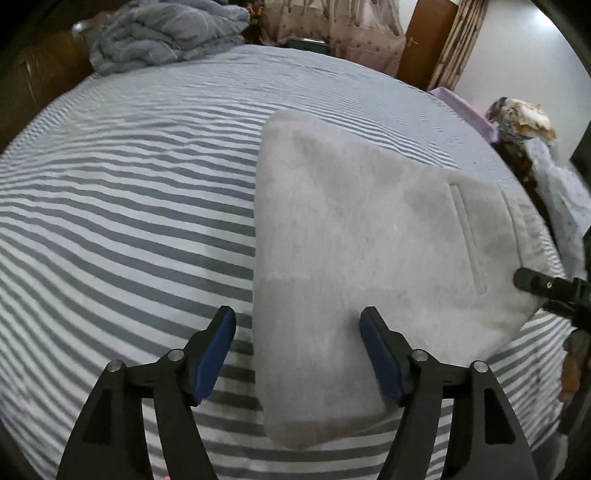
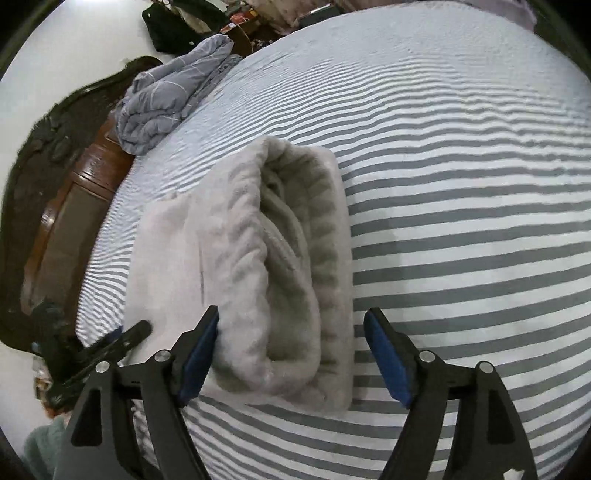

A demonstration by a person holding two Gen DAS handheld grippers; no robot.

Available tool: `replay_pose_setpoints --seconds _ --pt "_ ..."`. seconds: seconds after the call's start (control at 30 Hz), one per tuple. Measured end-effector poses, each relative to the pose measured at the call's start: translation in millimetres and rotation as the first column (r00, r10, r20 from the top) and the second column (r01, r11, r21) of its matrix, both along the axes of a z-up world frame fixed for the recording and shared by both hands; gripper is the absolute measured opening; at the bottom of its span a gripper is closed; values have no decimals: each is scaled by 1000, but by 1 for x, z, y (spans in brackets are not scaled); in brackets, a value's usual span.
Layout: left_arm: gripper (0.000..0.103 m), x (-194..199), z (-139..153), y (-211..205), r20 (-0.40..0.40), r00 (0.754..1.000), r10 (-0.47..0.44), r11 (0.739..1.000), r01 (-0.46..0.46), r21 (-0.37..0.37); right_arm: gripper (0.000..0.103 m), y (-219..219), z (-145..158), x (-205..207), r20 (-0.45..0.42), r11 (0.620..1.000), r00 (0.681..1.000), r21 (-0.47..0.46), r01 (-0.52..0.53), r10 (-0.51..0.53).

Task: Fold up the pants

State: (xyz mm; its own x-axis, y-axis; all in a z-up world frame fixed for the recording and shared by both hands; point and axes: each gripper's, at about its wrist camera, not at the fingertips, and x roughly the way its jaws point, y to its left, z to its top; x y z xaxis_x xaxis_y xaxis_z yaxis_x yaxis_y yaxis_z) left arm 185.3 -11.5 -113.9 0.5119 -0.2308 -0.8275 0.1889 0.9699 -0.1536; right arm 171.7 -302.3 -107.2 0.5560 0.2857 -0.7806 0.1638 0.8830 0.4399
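1. Left wrist view: folded grey pants [image 1: 354,258] lie on the striped bed [image 1: 129,221], long axis running away from the camera, waistband end apparently right.
2. Left gripper [image 1: 297,354] gapes wide, holding nothing.
3. Right gripper [image 2: 291,354] also wide, straddling the waistband [image 2: 295,258], empty.

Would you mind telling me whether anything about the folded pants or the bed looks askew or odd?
Nothing stands out. The grey pants lie folded in a compact stack on the striped sheet, layers roughly aligned. Both the left gripper and right gripper are open, holding nothing. A rumpled blue quilt sits at the far corner.
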Motion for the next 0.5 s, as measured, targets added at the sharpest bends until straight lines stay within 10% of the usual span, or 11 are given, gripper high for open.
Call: replay_pose_setpoints --seconds 0.27,0.5 --pt "70 -19 29 -27 73 997 28 981 -42 191 76 29 39 -1 45 980 999 -201 -17 26" --pt "72 -70 50 -20 77 994 81 975 -95 199 86 71 83 -48 124 945 991 -327 -3 46"
